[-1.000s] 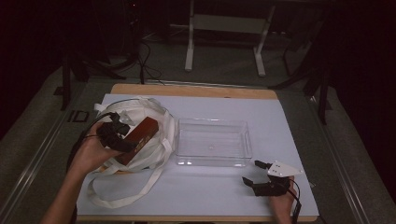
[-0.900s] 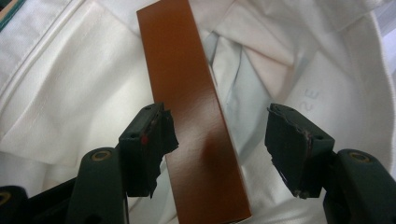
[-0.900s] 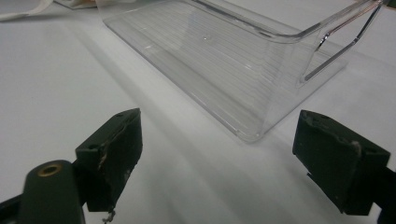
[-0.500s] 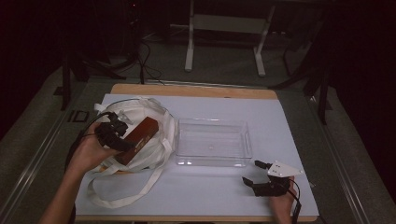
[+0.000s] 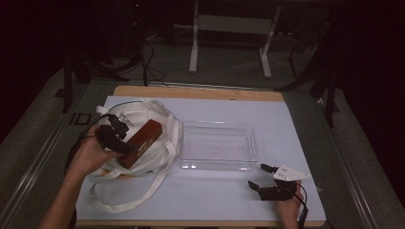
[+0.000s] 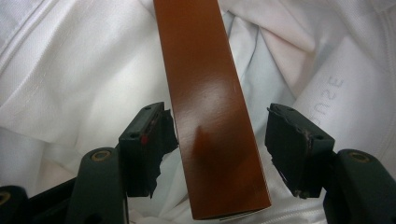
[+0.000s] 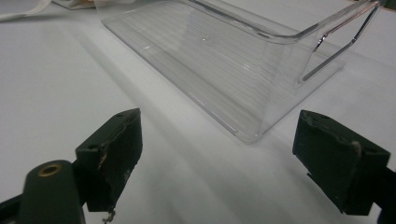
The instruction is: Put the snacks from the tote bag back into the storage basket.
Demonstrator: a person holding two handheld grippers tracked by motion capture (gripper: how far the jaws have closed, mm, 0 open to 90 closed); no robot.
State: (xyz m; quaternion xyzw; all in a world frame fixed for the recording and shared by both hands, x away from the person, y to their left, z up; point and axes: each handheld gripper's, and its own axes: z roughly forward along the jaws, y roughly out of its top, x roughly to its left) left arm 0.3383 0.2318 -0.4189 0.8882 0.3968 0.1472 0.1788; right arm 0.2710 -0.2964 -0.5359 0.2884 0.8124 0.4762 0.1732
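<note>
A long brown box (image 5: 142, 138) lies slanted on a white cloth bag (image 5: 157, 114) at the table's left. My left gripper (image 5: 125, 143) straddles the box's near end. In the left gripper view the brown box (image 6: 210, 116) runs away from me between the jaws of the left gripper (image 6: 217, 144). One jaw touches its edge and a thin strip of white cloth bag (image 6: 70, 79) shows at the other, so the gripper is open. My right gripper (image 5: 263, 176) rests open at the front right, empty, close to a clear plastic tray (image 5: 217, 125), whose near corner (image 7: 252, 135) faces the right gripper (image 7: 217, 158).
The bag's long handles (image 5: 143, 191) trail across the light mat toward the front edge. The clear tray stands empty in the middle. Bare mat (image 5: 200, 195) lies between the two hands. A cable (image 5: 86, 133) loops off the left side.
My left hand has edged slightly left and back. The box and the right gripper have stayed where they were.
</note>
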